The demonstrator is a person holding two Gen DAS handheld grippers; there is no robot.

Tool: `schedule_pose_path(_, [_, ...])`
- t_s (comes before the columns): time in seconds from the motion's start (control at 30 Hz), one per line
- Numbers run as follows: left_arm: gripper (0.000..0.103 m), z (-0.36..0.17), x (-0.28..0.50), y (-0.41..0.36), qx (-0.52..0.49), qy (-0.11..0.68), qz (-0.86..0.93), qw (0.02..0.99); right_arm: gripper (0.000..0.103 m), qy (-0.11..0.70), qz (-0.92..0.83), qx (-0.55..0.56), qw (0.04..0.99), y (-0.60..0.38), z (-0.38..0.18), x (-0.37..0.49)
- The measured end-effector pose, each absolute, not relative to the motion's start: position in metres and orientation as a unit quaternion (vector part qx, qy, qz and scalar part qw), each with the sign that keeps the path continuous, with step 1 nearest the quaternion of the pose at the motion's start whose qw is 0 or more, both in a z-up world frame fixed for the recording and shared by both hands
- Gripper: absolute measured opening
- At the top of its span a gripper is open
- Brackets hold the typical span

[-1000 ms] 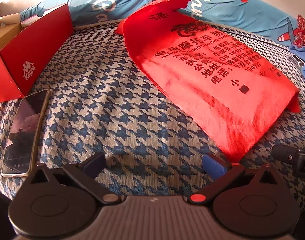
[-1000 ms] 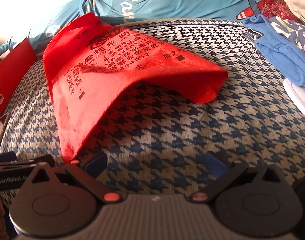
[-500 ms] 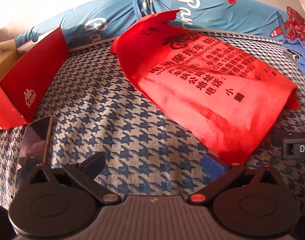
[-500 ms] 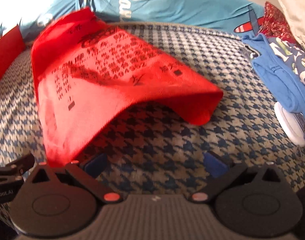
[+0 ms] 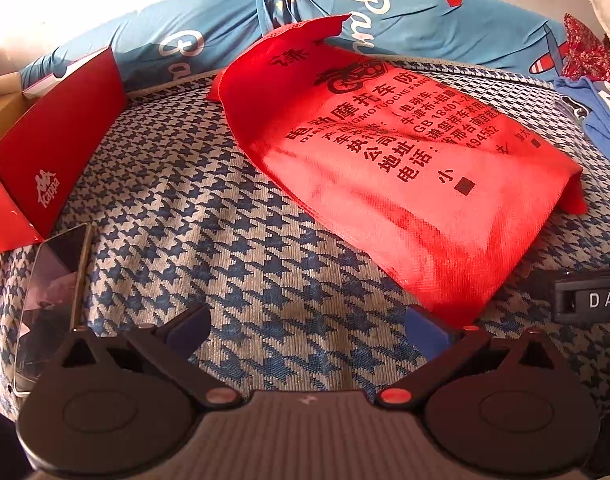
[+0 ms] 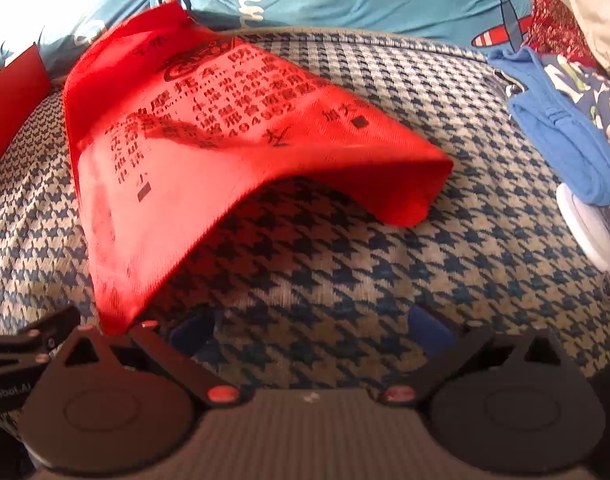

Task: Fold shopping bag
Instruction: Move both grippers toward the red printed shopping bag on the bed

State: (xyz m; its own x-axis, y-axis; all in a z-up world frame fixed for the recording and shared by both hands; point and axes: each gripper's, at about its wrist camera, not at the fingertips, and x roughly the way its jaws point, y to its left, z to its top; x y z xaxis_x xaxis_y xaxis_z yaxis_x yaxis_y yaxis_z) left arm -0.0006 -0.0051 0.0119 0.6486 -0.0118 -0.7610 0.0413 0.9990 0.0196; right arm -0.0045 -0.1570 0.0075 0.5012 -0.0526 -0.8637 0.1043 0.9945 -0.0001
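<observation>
A red cardboard box [image 5: 61, 152] and a dark glossy phone [image 5: 49, 300] are lying at the left of the blue-and-white houndstooth bed cover [image 5: 225, 240]. The left hand-held gripper [image 5: 305, 326] is hovering with its jaws spread wide and empty, its right fingertip just beside the near corner of the red non-woven shopping bag with black print [image 5: 405, 168], which is lying spread on the cover. The right hand-held gripper [image 6: 313, 326] is likewise gaping and holding nothing, the bag's near edge [image 6: 193, 140] arching up from the cover ahead of it.

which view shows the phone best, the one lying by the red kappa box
The left wrist view. There the phone lies on the houndstooth cover at the left edge, next to the red Kappa box, with its dark reflective screen visible. The right wrist view does not show the phone at all; it catches only a sliver of the box at its left edge.
</observation>
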Motion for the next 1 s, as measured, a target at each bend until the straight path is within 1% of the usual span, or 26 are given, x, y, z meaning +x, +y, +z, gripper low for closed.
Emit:
schedule_pose_path(0.23, [0.103, 0.025, 0.008, -0.01, 0.017, 0.42, -0.02, 0.907, 0.103, 0.447, -0.029, 0.086, 0.89, -0.17, 0.02, -0.013])
schedule_pose_path(0.37, [0.103, 0.038, 0.015, -0.01, 0.019, 0.399, -0.049, 0.916, 0.103, 0.45, -0.026, 0.095, 0.888, -0.174, 0.021, -0.01])
schedule_pose_path(0.53, [0.103, 0.03, 0.019, -0.011, 0.022, 0.396, -0.058, 0.916, 0.103, 0.448, -0.025, 0.117, 0.886, -0.181, 0.022, -0.01])
schedule_pose_path(0.7, [0.103, 0.023, 0.024, -0.012, 0.026, 0.399, -0.069, 0.914, 0.103, 0.467, -0.038, 0.115, 0.876, -0.182, 0.013, -0.008])
schedule_pose_path(1.0, [0.103, 0.024, 0.02, -0.02, 0.035, 0.393, -0.096, 0.914, 0.103, 0.472, -0.052, 0.1, 0.874, -0.18, 0.006, -0.003])
